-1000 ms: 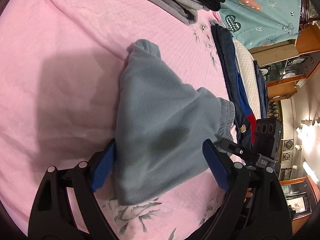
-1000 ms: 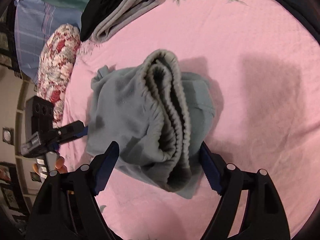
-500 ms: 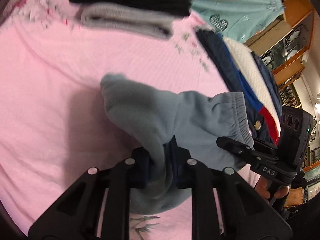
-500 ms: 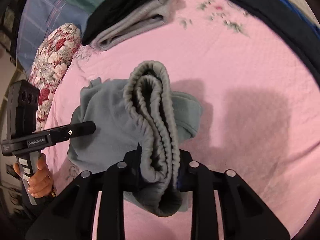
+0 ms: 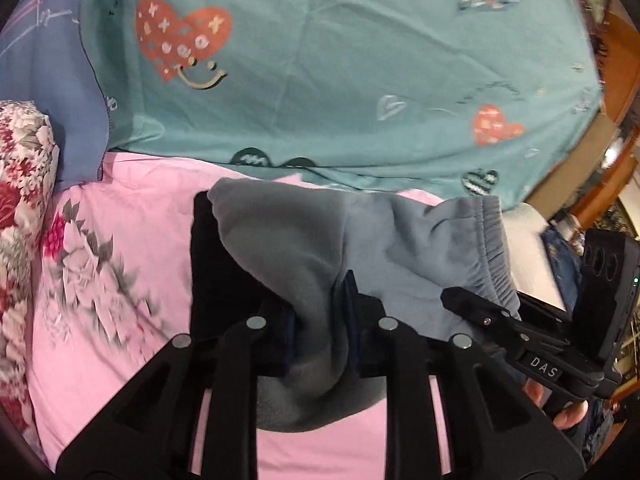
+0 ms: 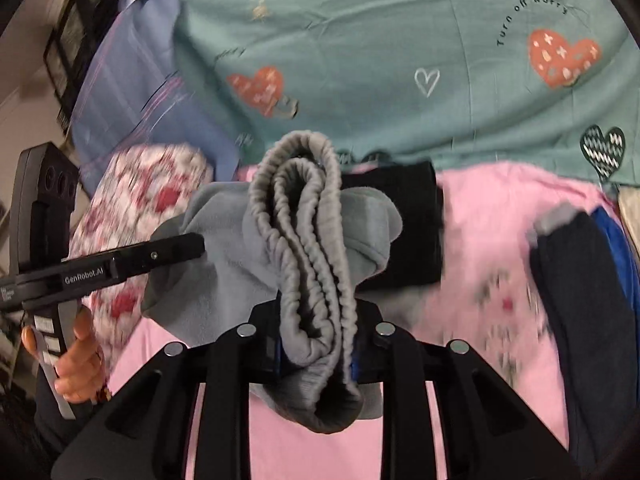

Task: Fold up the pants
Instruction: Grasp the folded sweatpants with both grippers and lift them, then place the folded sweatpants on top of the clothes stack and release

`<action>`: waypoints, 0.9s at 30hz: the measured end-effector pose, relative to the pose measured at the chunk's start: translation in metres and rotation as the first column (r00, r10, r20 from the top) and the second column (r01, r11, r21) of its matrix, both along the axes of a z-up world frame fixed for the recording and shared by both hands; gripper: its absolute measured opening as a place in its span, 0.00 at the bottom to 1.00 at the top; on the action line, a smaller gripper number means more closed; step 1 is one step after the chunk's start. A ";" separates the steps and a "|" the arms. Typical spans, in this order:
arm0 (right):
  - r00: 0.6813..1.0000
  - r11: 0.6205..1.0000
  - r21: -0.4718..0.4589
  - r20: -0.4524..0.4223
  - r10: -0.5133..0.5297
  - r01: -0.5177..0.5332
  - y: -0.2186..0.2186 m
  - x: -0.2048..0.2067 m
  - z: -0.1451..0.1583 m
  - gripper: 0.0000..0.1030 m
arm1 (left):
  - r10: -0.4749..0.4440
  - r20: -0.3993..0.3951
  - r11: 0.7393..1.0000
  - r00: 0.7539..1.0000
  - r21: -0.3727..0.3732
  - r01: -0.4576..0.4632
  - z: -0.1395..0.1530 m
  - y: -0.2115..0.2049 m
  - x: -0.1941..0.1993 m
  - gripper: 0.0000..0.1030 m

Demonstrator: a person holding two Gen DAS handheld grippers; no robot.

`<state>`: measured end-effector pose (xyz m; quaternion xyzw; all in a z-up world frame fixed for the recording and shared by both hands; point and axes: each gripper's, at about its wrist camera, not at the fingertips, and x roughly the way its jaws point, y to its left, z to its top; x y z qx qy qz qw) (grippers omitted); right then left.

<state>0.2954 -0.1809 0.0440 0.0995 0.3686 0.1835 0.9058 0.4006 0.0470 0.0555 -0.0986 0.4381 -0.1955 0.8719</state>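
Gripping the folded grey-blue pants (image 5: 308, 256) at both ends, left gripper (image 5: 320, 320) clamped on the fleece fold and right gripper (image 6: 316, 344) on the bunched waistband (image 6: 304, 240), likely so the bundle stays together in transit. Versus 0.5 s ago: lifted clear of the pink bedsheet (image 5: 132, 248), now held near the black folded stack (image 6: 400, 224), probably its destination.

ahead: black stack (image 6: 400, 224) just behind pants (image 6: 304, 240) | left: floral pillow (image 5: 20, 184) | right: navy pile (image 6: 580, 312) | back: teal quilt (image 5: 340, 64) | free: pink bed (image 5: 120, 248) between stack and pillow
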 end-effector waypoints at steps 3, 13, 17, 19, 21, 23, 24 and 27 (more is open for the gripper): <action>0.998 1.000 0.005 -0.059 -0.009 0.010 0.003 0.062 -0.024 0.24 | 0.103 -0.057 0.989 0.993 0.107 -0.097 -0.048 0.003 0.048 0.58; 0.996 0.988 -0.142 -0.065 -0.063 0.053 0.004 0.104 -0.064 0.54 | 0.220 0.012 0.967 0.975 0.129 -0.219 -0.046 0.028 0.017 0.83; 0.991 0.983 -0.127 0.030 -0.131 0.133 -0.004 0.065 -0.017 0.68 | 0.247 0.192 0.937 0.950 0.204 -0.285 0.004 0.018 -0.053 0.98; 0.976 0.970 -0.136 0.112 -0.185 0.199 -0.008 0.031 0.006 0.82 | 0.254 0.270 0.917 0.929 0.239 -0.320 0.018 0.009 -0.096 0.98; 0.963 0.956 -0.162 0.153 -0.220 0.244 -0.010 -0.001 0.018 0.91 | 0.278 0.299 0.898 0.913 0.256 -0.358 0.016 0.002 -0.139 0.98; 0.953 0.942 -0.190 0.178 -0.244 0.277 -0.011 -0.034 0.019 0.97 | 0.306 0.302 0.877 0.903 0.280 -0.391 0.006 -0.005 -0.172 0.98; 0.949 0.934 -0.209 0.192 -0.250 0.289 -0.012 -0.054 0.015 0.99 | 0.312 0.303 0.873 0.901 0.283 -0.397 -0.001 -0.008 -0.187 0.98; 0.937 0.904 -0.269 0.206 -0.282 0.332 -0.013 -0.105 -0.009 0.99 | 0.319 0.303 0.881 0.898 0.256 -0.399 -0.027 -0.014 -0.225 0.98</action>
